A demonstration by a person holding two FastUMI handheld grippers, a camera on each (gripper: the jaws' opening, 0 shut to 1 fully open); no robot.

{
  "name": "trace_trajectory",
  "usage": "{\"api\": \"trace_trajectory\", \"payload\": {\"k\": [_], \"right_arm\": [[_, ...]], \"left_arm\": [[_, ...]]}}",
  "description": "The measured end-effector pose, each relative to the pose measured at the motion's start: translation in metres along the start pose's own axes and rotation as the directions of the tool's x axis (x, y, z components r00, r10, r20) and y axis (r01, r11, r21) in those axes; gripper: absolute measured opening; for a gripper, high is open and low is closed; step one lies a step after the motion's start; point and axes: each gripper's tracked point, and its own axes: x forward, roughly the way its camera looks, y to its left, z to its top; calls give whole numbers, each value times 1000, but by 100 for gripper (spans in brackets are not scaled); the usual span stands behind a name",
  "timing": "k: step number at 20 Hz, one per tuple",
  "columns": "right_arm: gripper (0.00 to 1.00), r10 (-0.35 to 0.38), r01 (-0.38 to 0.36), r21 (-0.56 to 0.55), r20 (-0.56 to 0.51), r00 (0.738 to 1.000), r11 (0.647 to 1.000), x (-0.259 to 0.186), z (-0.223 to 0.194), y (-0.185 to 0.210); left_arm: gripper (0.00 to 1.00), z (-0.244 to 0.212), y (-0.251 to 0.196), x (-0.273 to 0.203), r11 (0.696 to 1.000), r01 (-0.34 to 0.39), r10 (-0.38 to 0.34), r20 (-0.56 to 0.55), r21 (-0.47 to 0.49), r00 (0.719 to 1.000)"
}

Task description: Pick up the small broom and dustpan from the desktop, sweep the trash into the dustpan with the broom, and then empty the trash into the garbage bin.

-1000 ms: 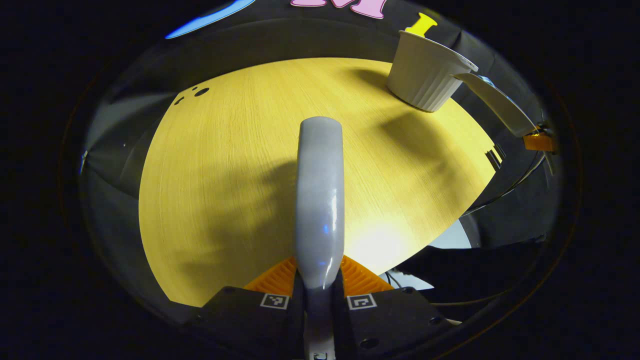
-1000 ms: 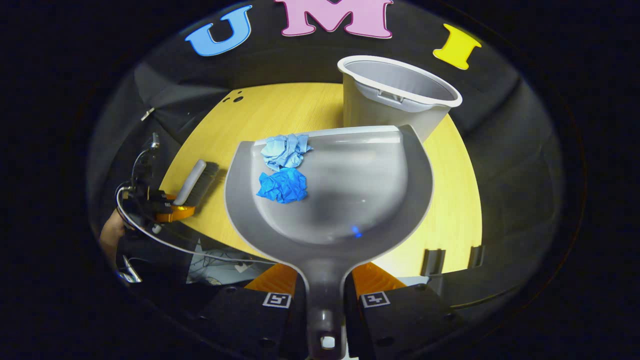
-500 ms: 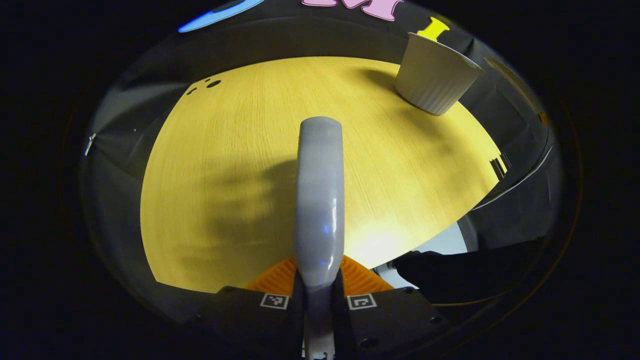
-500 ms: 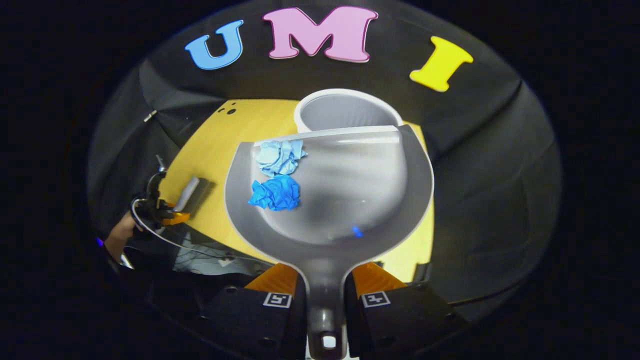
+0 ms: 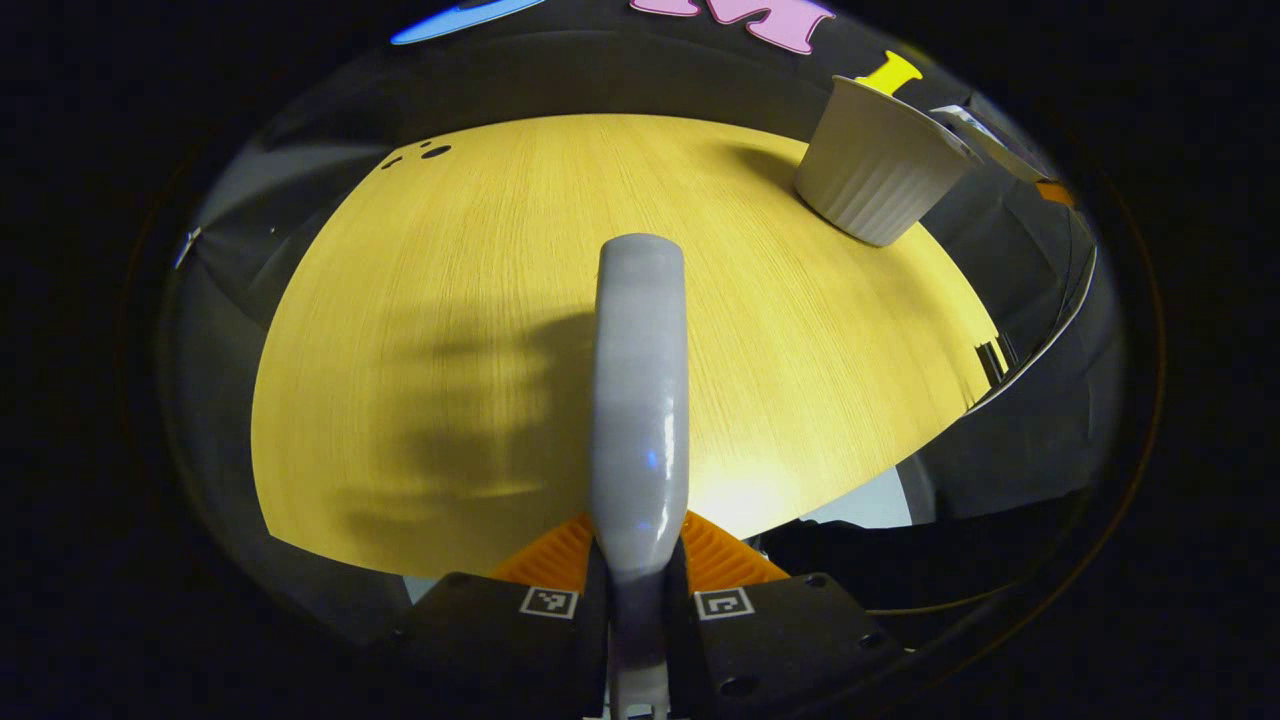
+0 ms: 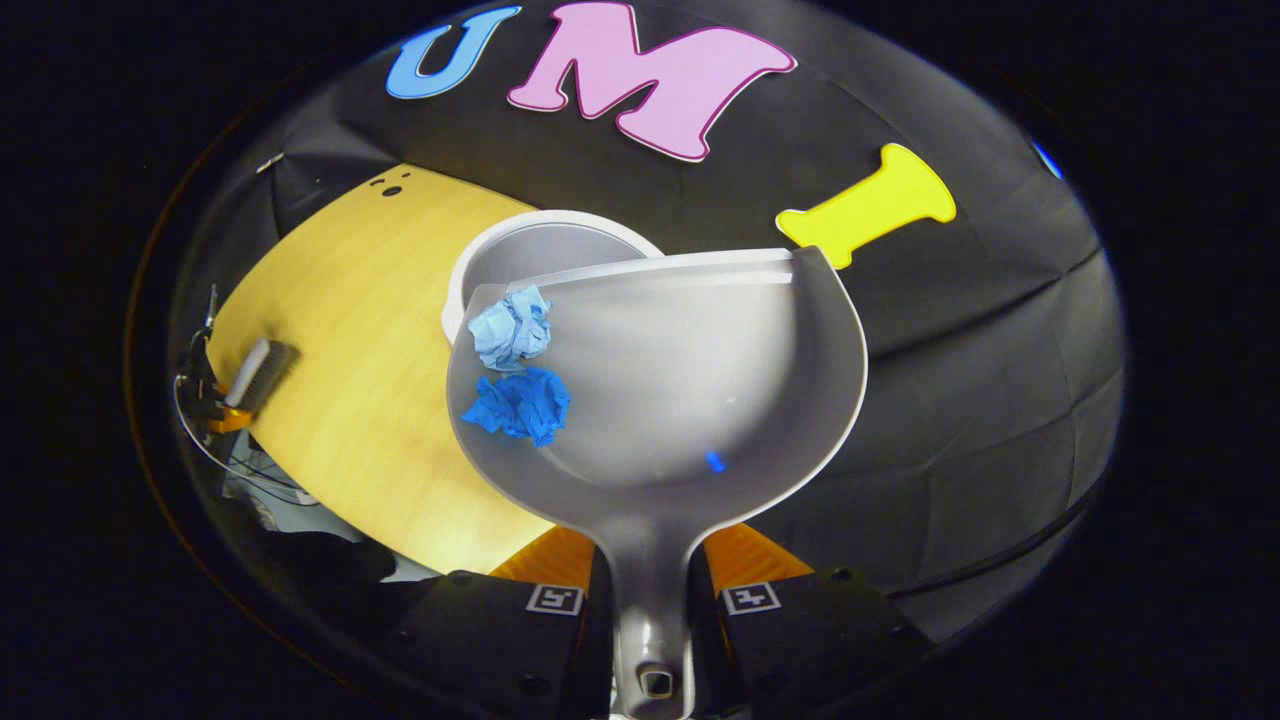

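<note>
In the left gripper view, the left gripper point(image 5: 638, 575) has its orange fingers point(image 5: 545, 555) closed on the grey plastic handle of the small broom point(image 5: 640, 400), above the yellow wood-grain surface point(image 5: 480, 260). The white ribbed plastic garbage bin point(image 5: 875, 165) stands at the far right of the surface.

In the right gripper view, the right gripper point(image 6: 650, 585) clamps the grey plastic dustpan point(image 6: 690, 370) by its handle. The pan hangs over the bin's rim point(image 6: 500, 235), carrying a pale blue paper wad point(image 6: 510, 328) and a dark blue paper wad point(image 6: 518, 405).

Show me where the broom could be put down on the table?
The bare wood of the table is free between the small holes at the far edge and the bin. It is crowded at the bin, where the dustpan with two paper balls hangs above it.
</note>
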Motion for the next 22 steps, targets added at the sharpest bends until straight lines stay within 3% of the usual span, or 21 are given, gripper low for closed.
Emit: {"api": "trace_trajectory", "payload": {"k": [3,4,6,7,10,15,16,19,22], "right_arm": [[36,-91,92,-70,17,996,993,25,27,-19],[35,-120,121,-109,18,993,987,30,32,-23],[36,-181,184,-214,30,983,959,42,42,-29],[36,-217,222,-278,50,975,935,48,49,-33],[36,-314,333,-448,118,942,830,45,57,-38],[35,-385,417,-620,195,902,664,28,71,-54],[35,-388,427,-633,210,897,646,23,71,-59],[35,-396,437,-632,216,892,640,10,62,-79],[35,-411,443,-618,206,888,649,-5,36,-102]], "left_arm": [[24,-7,5,-1,1000,1,-1,5,-12,1000],[28,-6,8,-2,1000,2,-1,6,-16,1000],[28,-5,12,-2,1000,-3,3,8,-19,1000],[31,-5,13,-2,1000,-8,8,10,-20,1000],[28,3,20,-2,999,-23,23,22,-36,999],[31,12,16,-1,999,-16,17,38,-33,999],[29,13,15,-1,1000,-12,13,40,-26,999],[31,15,10,1,1000,0,1,43,-22,999],[28,14,8,3,1000,5,-4,34,-23,999]]}}
